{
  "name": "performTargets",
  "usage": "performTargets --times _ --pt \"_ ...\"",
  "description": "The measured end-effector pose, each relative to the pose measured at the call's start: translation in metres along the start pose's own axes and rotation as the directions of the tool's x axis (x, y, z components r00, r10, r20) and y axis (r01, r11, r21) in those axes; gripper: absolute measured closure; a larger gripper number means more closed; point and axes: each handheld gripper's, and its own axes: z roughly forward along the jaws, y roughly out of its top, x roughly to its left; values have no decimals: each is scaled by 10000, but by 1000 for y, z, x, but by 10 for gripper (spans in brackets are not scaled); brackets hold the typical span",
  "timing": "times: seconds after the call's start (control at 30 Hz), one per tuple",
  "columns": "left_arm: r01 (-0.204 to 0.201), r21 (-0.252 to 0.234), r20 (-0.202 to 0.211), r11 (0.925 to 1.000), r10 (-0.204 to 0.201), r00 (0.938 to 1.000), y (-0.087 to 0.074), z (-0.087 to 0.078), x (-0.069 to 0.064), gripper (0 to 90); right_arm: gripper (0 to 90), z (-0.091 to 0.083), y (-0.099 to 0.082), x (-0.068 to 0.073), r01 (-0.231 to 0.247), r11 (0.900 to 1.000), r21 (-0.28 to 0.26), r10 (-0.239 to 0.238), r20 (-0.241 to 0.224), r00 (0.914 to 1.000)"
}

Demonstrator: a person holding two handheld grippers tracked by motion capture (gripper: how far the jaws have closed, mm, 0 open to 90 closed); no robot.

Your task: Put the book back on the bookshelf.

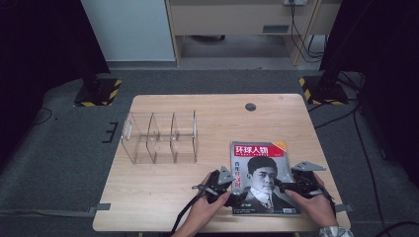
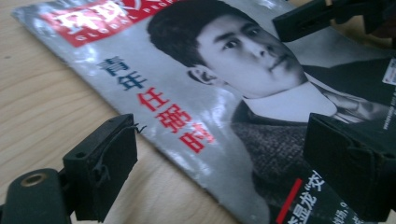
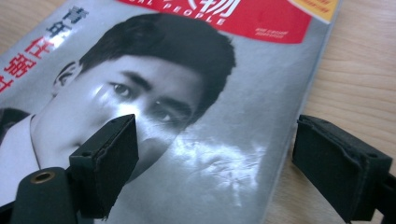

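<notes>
High view: your clear divided organizer [image 1: 160, 138] upright on table [image 1: 163, 197], compartments bare; magazine [image 1: 262, 173] flat at near right. Left gripper view: your left gripper [image 2: 224, 154] spread, straddling magazine's edge, unclamped. Right gripper view: your right gripper [image 3: 219, 154] likewise spread over opposite edge.

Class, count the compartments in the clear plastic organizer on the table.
3, side by side in the clear organizer left of the magazine: left, middle and right. Its transparent walls make further dividers hard to rule out.

both hands low, left gripper [image 1: 228, 186] and right gripper [image 1: 285, 186] facing inward, jaws apart.
</notes>
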Motion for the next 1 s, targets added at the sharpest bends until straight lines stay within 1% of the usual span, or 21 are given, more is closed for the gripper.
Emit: performTargets --times 0.07,0.1,0.2,0.3,0.37,0.4,0.47,0.5,0.53,0.63,0.7,0.73,0.77,0.83,0.9,0.93,1.0 --pt "-204 160 215 9997 200 9996 -1 4 -4 93 129 2 -1 2 140 9998 127 -141 36 9999" --pt "-291 198 268 9994 286 9992 -1 5 -5 93 127 2 -1 2 136 9998 123 -137 63 9999" --pt "-394 303 285 9988 386 9988 -2 8 -7 92 127 3 -1 1 52 9999 153 -53 43 10000" --pt "-517 440 132 9977 511 9986 -3 11 -8 75 121 3 -2 1 133 9998 118 -133 34 9999" --pt "-466 547 45 9974 464 9989 -2 12 -8 68 117 4 -1 1 146 9998 106 -146 41 9999" --pt "-397 850 -30 9956 401 9992 -2 14 -8 63 119 4 -1 1 157 9998 106 -158 32 9999" --pt "-566 977 -111 9936 580 9983 -2 15 -10 43 130 4 -1 1 114 9999 92 -114 23 9999" --pt "-747 1067 -250 9915 777 9967 -2 16 -12 42 139 3 -1 1 79 9999 66 -79 27 10000" --pt "-818 1101 -294 9906 856 9959 -2 16 -13 41 149 2 -1 0 52 10000 65 -52 16 10000" --pt "-781 1094 -304 9909 819 9962 -2 16 -13 38 198 -2 1 0 -121 9998 -157 120 -44 9999" --pt "-792 1111 -323 9906 832 9960 -2 16 -13 37 228 -4 2 -2 -156 9993 -342 153 -106 9998" --pt "-797 1126 -336 9904 840 9959 -2 16 -13 36 248 -6 3 -1 -307 9986 -432 299 -185 9994" --pt "-797 1129 -349 9904 841 9958 -2 16 -13 34 263 -7 3 -1 -355 9980 -527 345 -195 9992" --pt "-795 1135 -379 9904 842 9957 -2 17 -14 30 301 -11 5 -1 -378 9971 -657 360 -288 9989" --pt "-797 1140 -390 9903 846 9957 -2 17 -14 29 337 -14 7 1 -358 9953 -904 325 -378 9988" --pt "-795 1137 -394 9903 844 9957 -2 17 -14 28 355 -15 8 1 -332 9936 -1080 289 -414 9987" --pt "-796 1141 -388 9903 845 9957 -2 17 -14 28 386 -18 11 4 -415 9894 -1390 330 -635 9974"
